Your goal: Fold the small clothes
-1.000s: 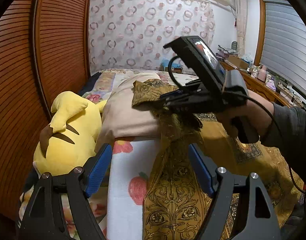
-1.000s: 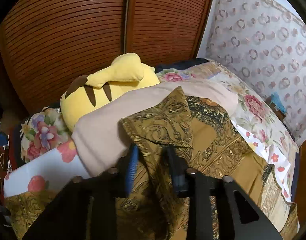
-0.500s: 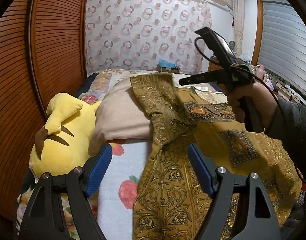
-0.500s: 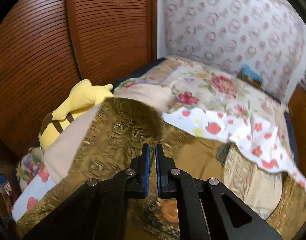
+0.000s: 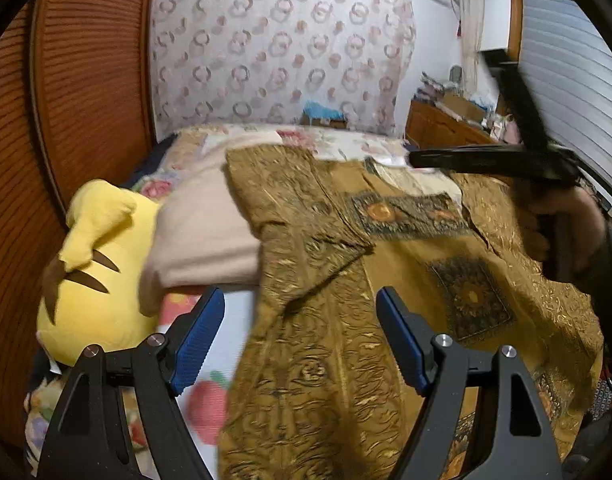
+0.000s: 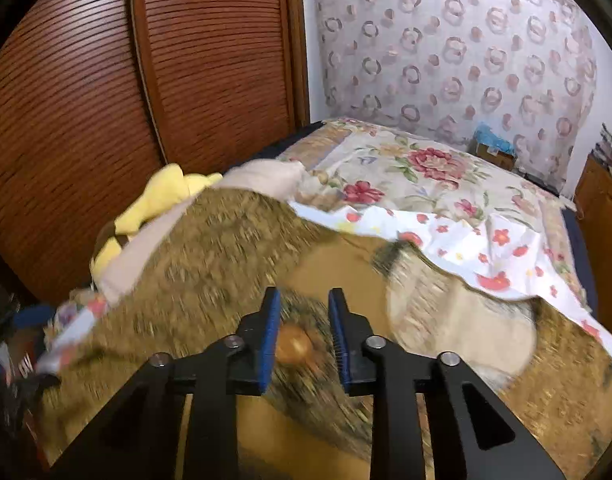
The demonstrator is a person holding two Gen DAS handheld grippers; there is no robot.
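Observation:
A gold-brown patterned garment (image 5: 390, 264) lies spread on the bed, its left sleeve (image 5: 289, 208) laid flat over a beige pillow. My left gripper (image 5: 299, 340) is wide open and empty, hovering above the garment's left side. My right gripper (image 6: 303, 332) is partly open with nothing between its blue pads, above the garment's (image 6: 225, 264) chest; this view is blurred by motion. In the left wrist view the right gripper (image 5: 418, 158) is held up at the right, above the garment.
A yellow plush toy (image 5: 93, 272) lies at the left beside the beige pillow (image 5: 201, 240). A floral bedspread (image 6: 446, 196) covers the bed beyond the garment. A slatted wooden door (image 6: 165, 72) stands on the left, and a wooden dresser (image 5: 442, 128) at the far right.
My right gripper let go of the sleeve, opened a little and moved right, up off the garment. The sleeve now lies flat on the pillow. My left gripper stays open.

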